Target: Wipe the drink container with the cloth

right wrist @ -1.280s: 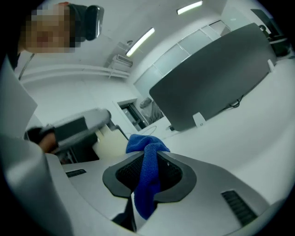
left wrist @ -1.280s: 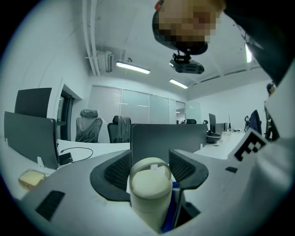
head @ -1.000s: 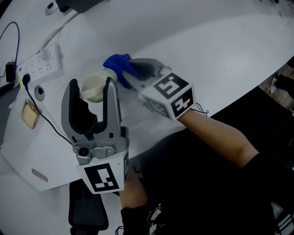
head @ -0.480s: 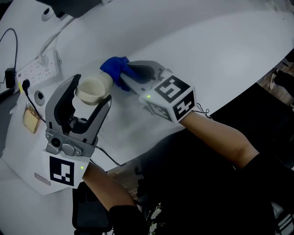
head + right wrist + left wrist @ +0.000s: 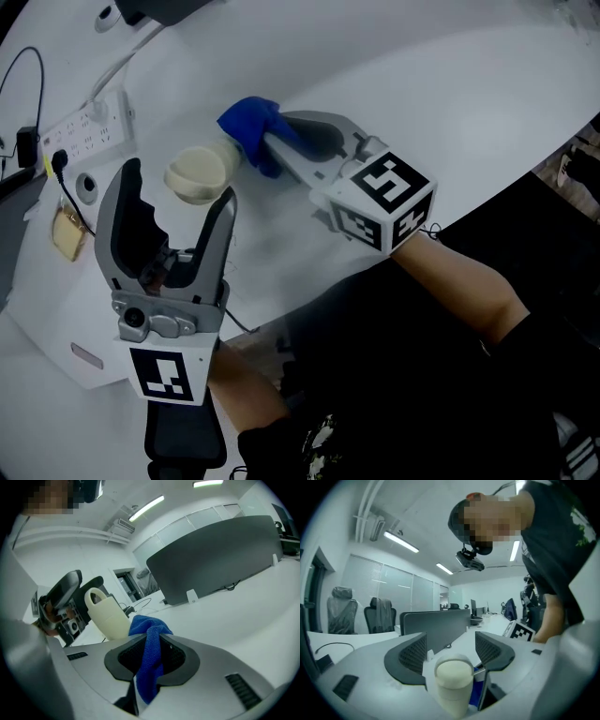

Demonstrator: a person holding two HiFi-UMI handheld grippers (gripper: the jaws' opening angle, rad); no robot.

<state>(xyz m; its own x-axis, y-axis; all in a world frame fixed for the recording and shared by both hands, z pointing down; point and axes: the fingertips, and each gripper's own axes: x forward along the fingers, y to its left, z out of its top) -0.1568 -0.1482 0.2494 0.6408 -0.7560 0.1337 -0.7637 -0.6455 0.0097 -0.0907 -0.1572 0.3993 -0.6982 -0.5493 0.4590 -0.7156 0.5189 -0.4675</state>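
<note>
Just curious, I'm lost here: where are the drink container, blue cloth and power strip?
drink container (image 5: pixel 198 172): head view, its round cream top.
blue cloth (image 5: pixel 249 125): head view, the bunched middle.
power strip (image 5: pixel 87 130): head view, its socket face.

Drink container (image 5: pixel 200 172) on the tabletop (image 5: pixel 450 103), cloth (image 5: pixel 251 127) just beside it on its right, cloth between the jaws of the right claw (image 5: pixel 272 150), power strip (image 5: pixel 89 127) well left of container, on same tabletop

Left gripper (image 5: pixel 451 649) drawn back off the drink container (image 5: pixel 453 686), fingers opening, container loose between them; cloth (image 5: pixel 253 127) shifted slightly right
</note>
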